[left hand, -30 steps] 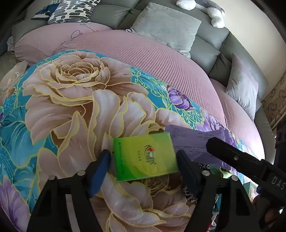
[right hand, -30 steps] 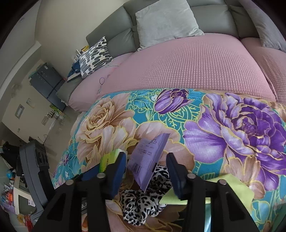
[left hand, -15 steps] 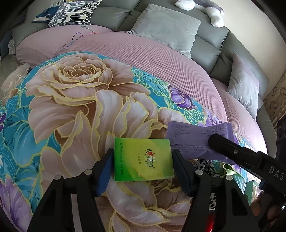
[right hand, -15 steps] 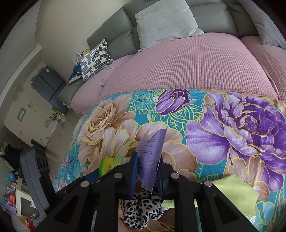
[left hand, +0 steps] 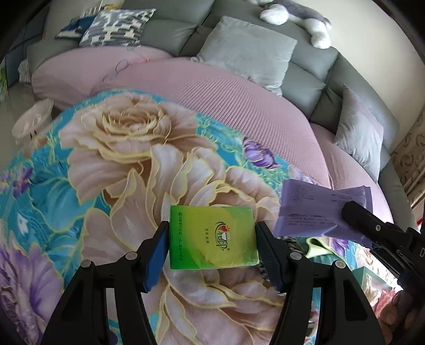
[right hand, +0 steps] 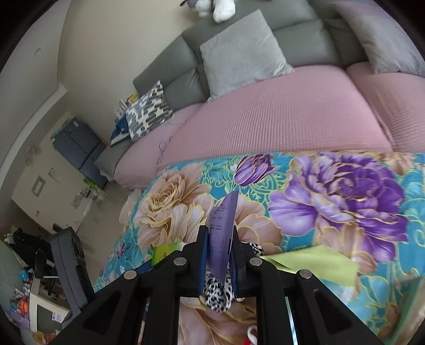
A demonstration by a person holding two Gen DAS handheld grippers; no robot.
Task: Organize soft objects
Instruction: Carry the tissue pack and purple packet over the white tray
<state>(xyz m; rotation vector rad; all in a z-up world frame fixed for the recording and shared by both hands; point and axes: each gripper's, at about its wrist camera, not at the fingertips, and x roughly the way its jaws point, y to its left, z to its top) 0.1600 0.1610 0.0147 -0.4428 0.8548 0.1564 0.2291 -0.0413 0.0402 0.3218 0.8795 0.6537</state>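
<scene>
Left wrist view looks over a blanket (left hand: 111, 164) with big printed flowers in beige, teal and purple, spread on a pink textured cover (left hand: 225, 98) of a curved grey sofa (left hand: 170, 29). Grey cushions (left hand: 247, 50) lean on the sofa back, a patterned cushion (left hand: 117, 26) lies at the far left end, and a grey-and-white plush toy (left hand: 294, 18) sits on top of the backrest.

The left claw (left hand: 212, 238) is clamped on a green tissue pack (left hand: 212, 238), one pad on each short side, and the pack is held just above the blanket. The right claw (right hand: 219, 254) is pressed together on a purple packet (right hand: 223, 225), which stands on edge between the pads and is off the blanket. Under it lie a leopard-print scrunchie (right hand: 217, 294) and a yellow-green cloth (right hand: 316, 261).

In the right wrist view, cream walls and a dark blue cabinet (right hand: 77, 146) are at the left, with cluttered things on the floor below.
</scene>
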